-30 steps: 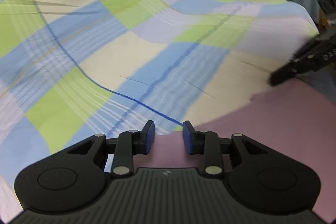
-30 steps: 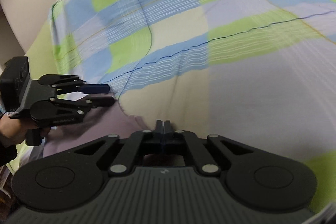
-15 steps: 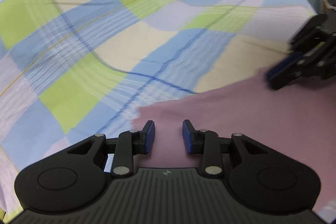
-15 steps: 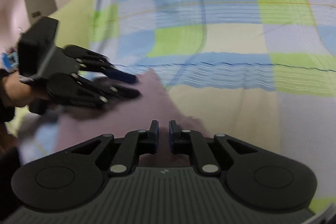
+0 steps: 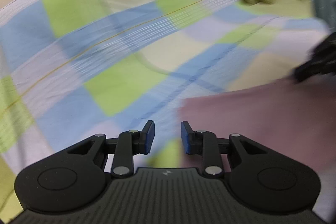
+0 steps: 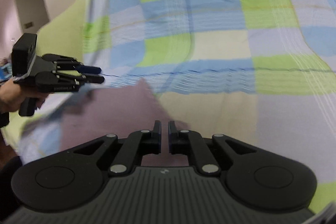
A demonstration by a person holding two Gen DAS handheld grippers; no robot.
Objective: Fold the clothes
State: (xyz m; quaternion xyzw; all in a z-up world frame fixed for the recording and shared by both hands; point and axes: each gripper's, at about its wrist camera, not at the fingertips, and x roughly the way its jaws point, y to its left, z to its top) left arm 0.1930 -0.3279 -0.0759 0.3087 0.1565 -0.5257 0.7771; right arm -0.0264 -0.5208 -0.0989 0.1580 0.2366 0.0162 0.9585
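L gripper (image 5: 168,136) agape, garment (image 5: 262,114) edge beside

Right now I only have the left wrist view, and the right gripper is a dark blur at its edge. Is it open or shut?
Observer: Open, by a narrow gap. The right gripper has nothing between its jaws, and the garment shows just beyond and under them.
Operator: And my left gripper, seen from that side, has it got any cloth?
Observer: No. The left gripper is open with nothing between its fingers, pointing at the bedspread just left of the garment's far corner.
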